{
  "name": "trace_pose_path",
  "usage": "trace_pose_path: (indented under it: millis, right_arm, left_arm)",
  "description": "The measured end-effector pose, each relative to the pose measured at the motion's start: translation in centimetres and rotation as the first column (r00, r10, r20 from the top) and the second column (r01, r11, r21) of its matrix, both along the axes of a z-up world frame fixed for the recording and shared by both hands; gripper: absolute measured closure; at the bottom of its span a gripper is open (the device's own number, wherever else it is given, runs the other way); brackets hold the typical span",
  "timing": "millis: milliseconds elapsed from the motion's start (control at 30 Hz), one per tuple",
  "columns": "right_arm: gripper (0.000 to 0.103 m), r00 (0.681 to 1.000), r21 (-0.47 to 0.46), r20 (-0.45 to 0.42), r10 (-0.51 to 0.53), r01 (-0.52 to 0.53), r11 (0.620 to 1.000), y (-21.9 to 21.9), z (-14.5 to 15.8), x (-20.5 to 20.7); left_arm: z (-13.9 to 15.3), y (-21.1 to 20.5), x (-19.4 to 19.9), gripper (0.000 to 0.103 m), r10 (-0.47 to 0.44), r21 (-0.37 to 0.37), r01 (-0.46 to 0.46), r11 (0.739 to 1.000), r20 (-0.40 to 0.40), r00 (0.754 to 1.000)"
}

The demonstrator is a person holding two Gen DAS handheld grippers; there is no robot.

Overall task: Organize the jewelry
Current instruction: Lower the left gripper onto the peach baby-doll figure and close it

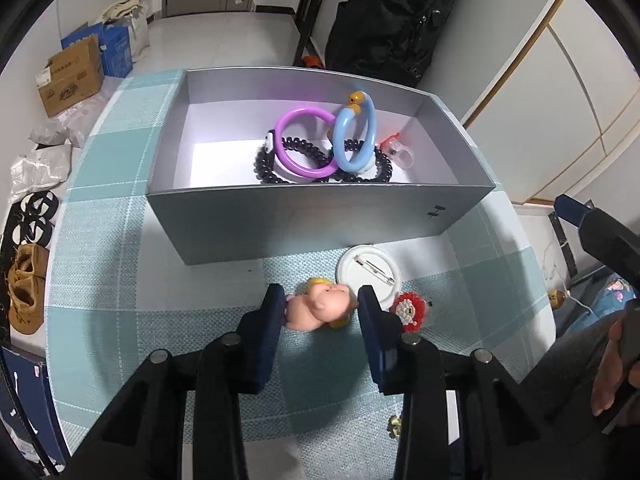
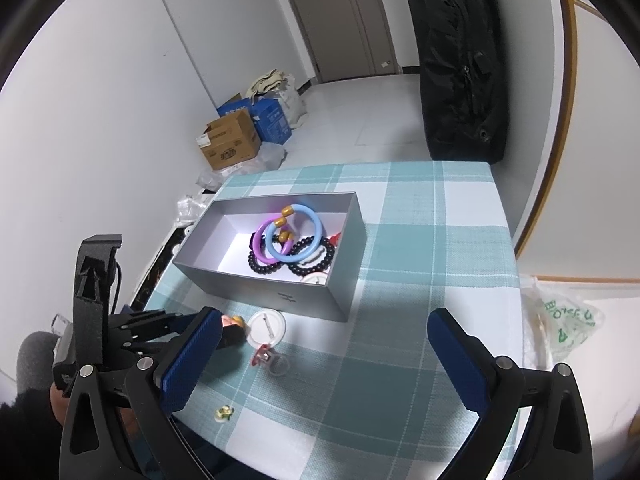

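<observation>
We see the left gripper (image 1: pixel 322 312) low over the checked tablecloth (image 1: pixel 160 280), its blue fingers (image 1: pixel 266 336) on either side of a pink rubber toy (image 1: pixel 320 308) — the left pad touches the toy's edge, the right one sits just beside it, so we can't tell whether it is pinched yet. The toy lies on the cloth, at 6 o'clock from the grey box (image 1: pixel 312 216). At 2 o'clock from the toy, a white pin badge (image 1: pixel 366 268) lies face down; at 3 o'clock, a red-and-white beaded charm (image 1: pixel 410 310). Inside the box: a purple ring (image 1: pixel 304 148), a blue ring (image 1: pixel 354 136) leaning on it, black bead bracelets (image 1: pixel 276 168) underneath, a clear ring (image 1: pixel 396 150) at the right end. The right gripper (image 2: pixel 324 364) hovers with its claw spread wide — nothing between the pads. A clear ring with a red tag (image 2: pixel 272 360) lies on the cloth below the badge, a small yellow-green piece (image 2: pixel 224 412) at 7 o'clock from it.
</observation>
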State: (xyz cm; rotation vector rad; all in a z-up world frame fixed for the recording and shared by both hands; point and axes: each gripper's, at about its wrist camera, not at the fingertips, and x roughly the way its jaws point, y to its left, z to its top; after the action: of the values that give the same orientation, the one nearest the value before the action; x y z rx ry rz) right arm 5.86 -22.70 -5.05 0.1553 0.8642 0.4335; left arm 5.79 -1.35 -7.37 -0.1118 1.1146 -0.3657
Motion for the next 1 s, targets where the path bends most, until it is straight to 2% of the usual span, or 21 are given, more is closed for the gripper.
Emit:
trace_pose_path:
  millis: [233,500,767,900,1000]
  right_arm:
    - [0.0,1.0,0.001,-0.019,-0.003,0.003,1.0,0.0,-0.5,0.1]
    - [0.0,0.996,0.017,-0.089,-0.01,0.011,1.0,0.4,-1.8,0.8]
    - [0.0,0.986,-0.022,-0.16,0.05,-0.055,0.998,3.4,-3.7,1.4]
    - [0.001,0.979,-0.059,-0.177,0.099,-0.111,0.992,5.7,-4.5,1.7]
    - [0.006,0.973,-0.084,-0.189,0.133,-0.151,0.985,7.6,-5.0,1.9]
  left_arm:
    - [0.3,0.0,-0.1,0.071,-0.004,-0.001,0.004,1.0,-0.003,1.0]
    - [2.6,1.0,-0.7,0.071,0.02,-0.068,-0.018,0.998,0.033,0.999]
    - [6.1,3.2,-1.1,0.071,0.099,-0.15,-0.081,0.985,0.119,0.988]
    - [7.0,5.1,-0.9,0.071,0.162,-0.185,-0.136,0.973,0.134,0.978]
    - [7.4,6.5,-0.7,0.071,0.201,-0.207,-0.17,0.963,0.138,0.97]
